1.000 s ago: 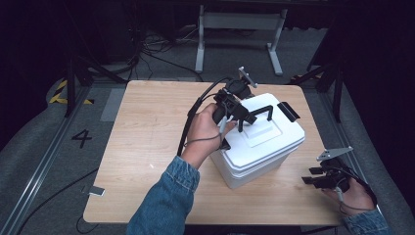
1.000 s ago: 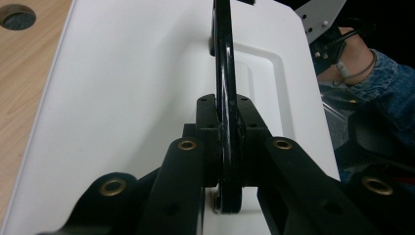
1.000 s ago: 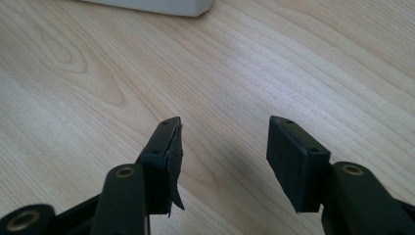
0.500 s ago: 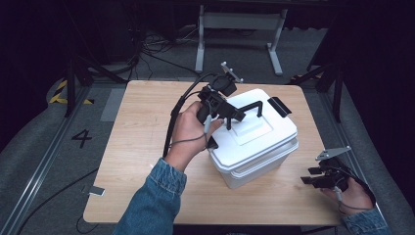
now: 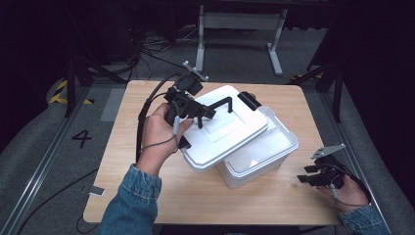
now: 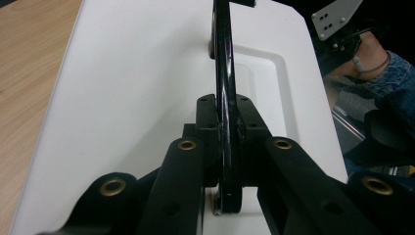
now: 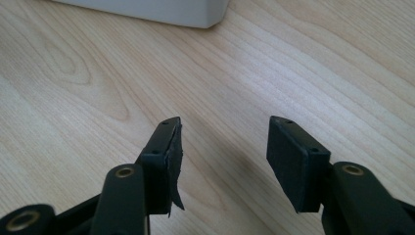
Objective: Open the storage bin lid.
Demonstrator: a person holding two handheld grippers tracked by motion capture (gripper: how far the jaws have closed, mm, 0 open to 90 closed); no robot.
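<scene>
Left claw (image 6: 226, 147) clamps lid's black handle (image 6: 222, 73).

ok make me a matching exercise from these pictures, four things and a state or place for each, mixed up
Things:
1. left tool
2. right tool
3. white lid
4. white box

States or places:
a. uncovered on its right side
b. open over bare wood
c. shut on the black handle
d. lifted askew, shifted left off the box

Pairs: 1-c, 2-b, 3-d, 4-a
</scene>
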